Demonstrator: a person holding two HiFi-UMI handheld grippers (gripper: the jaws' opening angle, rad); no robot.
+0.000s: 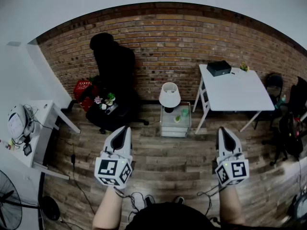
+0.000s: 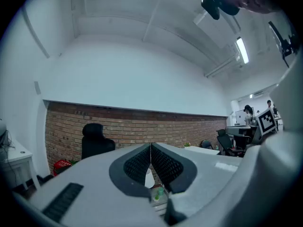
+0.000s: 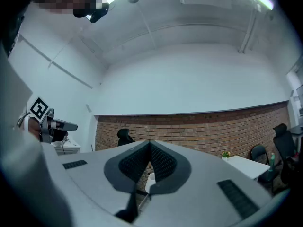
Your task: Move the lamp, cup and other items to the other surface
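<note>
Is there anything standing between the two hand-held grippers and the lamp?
Nothing visible does. Only open wooden floor lies between the left hand-held gripper, the right hand-held gripper and the lamp on its small side table.

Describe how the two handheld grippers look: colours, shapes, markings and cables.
The left gripper and right gripper are pale grey tapering shells, each with two dark ribbed pads. Each carries a white cube with black square markers. Thin dark cables trail from the wrists.

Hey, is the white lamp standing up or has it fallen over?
Upright. In the head view the lamp stands on its dark base on the low side table, shade on top.
</note>
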